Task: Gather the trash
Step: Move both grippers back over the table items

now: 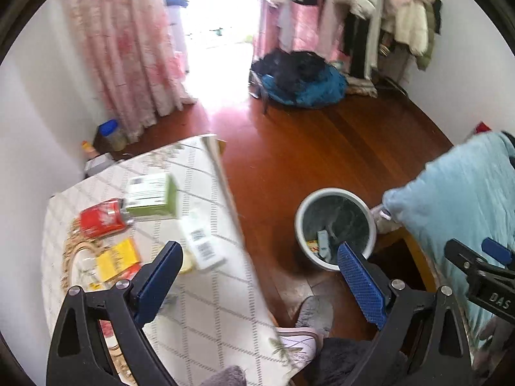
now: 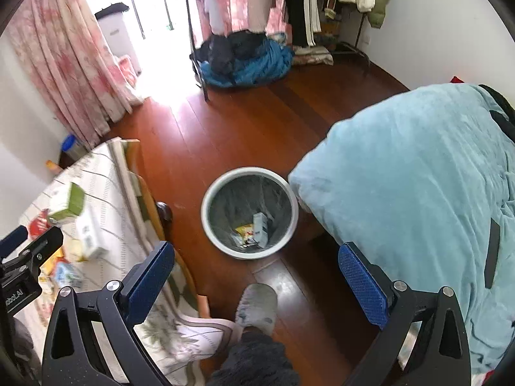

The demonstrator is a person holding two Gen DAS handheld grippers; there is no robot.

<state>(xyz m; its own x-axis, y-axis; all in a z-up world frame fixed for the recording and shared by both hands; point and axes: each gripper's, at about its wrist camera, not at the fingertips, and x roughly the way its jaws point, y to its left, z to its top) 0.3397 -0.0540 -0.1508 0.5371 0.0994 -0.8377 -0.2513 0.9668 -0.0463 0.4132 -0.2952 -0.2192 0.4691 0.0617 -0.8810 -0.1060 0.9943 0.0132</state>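
While a white-rimmed trash bin [image 2: 249,212] stands on the red-brown wooden floor [image 2: 225,122] between a covered table [image 2: 106,173] and a pale blue blanket [image 2: 418,177], wrappers and a small carton lie at its bottom. More litter waits on the table's checked cloth: a green box [image 1: 153,197], a red packet [image 1: 101,218], a yellow packet [image 1: 117,257] and a white barcoded carton [image 1: 201,241]. The right gripper [image 2: 256,276] hangs above the bin, jaws wide apart and empty; the left gripper [image 1: 257,276] straddles the table edge, also spread wide with nothing between its pads. A grey slipper [image 2: 257,305] stands just beside the bin. Pink curtains [image 2: 64,64], a clothes rack and a blue bundle [image 2: 251,61] line the far wall. Only the right view looks straight into the bin; only the left shows the tabletop litter clearly.
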